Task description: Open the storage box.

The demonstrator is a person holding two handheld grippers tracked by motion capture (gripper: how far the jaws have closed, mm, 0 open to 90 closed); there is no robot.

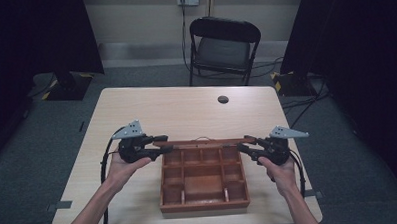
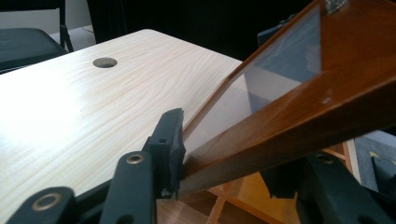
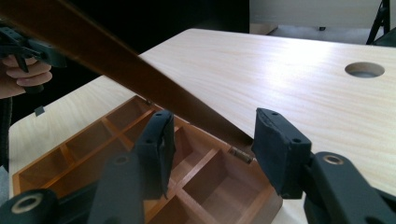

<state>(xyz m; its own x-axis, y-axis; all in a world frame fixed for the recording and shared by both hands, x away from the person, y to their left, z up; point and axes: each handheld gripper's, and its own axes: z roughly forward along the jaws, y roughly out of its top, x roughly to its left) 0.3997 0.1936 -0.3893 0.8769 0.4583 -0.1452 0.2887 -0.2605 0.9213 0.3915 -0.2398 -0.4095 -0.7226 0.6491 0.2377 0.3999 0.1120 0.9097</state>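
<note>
— Fingers first: what are the two grippers doing?

— Clamped, both of them, on the raised lid [image 1: 202,141] of the wooden box [image 1: 204,181]. On the left, the left gripper [image 1: 163,144] pinches the lid's left end; the left gripper view has one black pad [image 2: 170,144] flat against the brown frame, the other jaw under it. The right gripper [image 1: 243,144] meets the lid's right end. Its log-free look is poorer: in the right gripper view the pads [image 3: 156,144] seem to sit either side of the lid's edge, probably gripping it, though contact is hard to make out.

— And the box itself?

— Near the front edge of the pale wooden table [image 1: 136,109], centred between the hands, its compartments open to the high view, lid hinged up at the far side.

— The room?

— Grey carpet, dark curtains at both sides, a black folding chair [image 1: 223,47] beyond the table, a round cable hole [image 1: 223,99] in the top.

— Anything one camera adds?

— Left gripper view shows the lid's clear pane [image 2: 275,74]; right gripper view shows a small hinge [image 3: 239,154] and the other hand [image 3: 23,74].
</note>
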